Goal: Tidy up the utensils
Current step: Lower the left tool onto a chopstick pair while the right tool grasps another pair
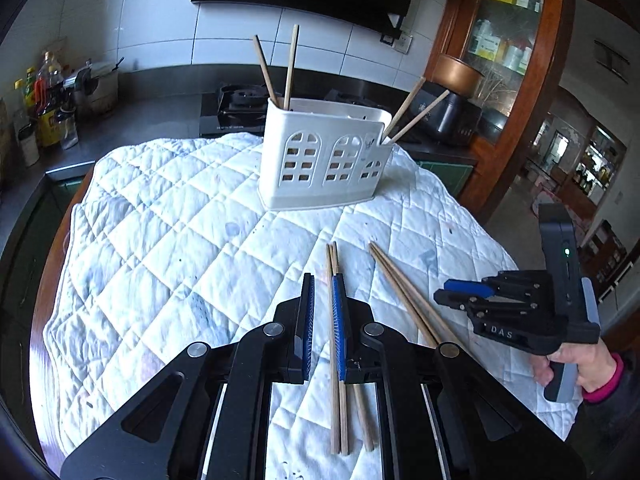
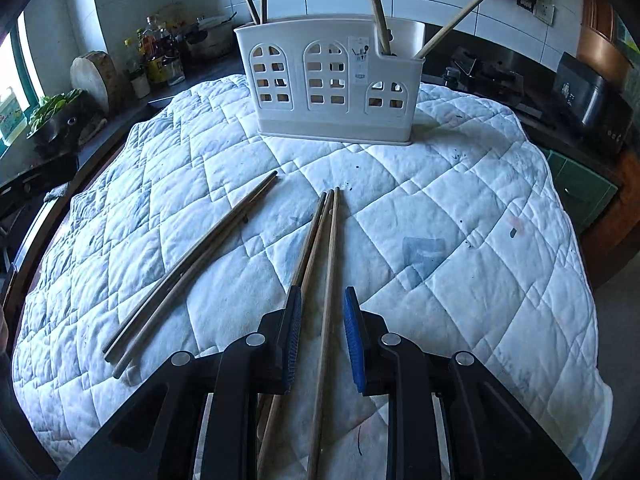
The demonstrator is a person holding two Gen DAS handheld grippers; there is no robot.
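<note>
A white utensil holder point(image 1: 326, 158) with arched cut-outs stands at the far side of the quilted cloth; it also shows in the right wrist view point(image 2: 328, 80). Chopsticks stand in its left and right ends. Two bundles of wooden chopsticks lie on the cloth. My left gripper point(image 1: 323, 316) is open just above one bundle point(image 1: 338, 360), whose sticks run between its fingers. My right gripper point(image 2: 322, 330) is open over the other bundle point(image 2: 326, 264), one stick between its fingers. The right gripper also shows in the left wrist view point(image 1: 464, 296), beside that bundle point(image 1: 404, 300). The left bundle point(image 2: 192, 268) lies at the left.
The cloth point(image 1: 168, 216) covers a round wooden table. A dark counter behind holds bottles point(image 1: 48, 104), a stove point(image 1: 236, 108) and a black cooker point(image 1: 444, 116). A wooden glass cabinet point(image 1: 500, 40) stands at the right. A chopping block point(image 2: 94, 80) and greens sit at the left.
</note>
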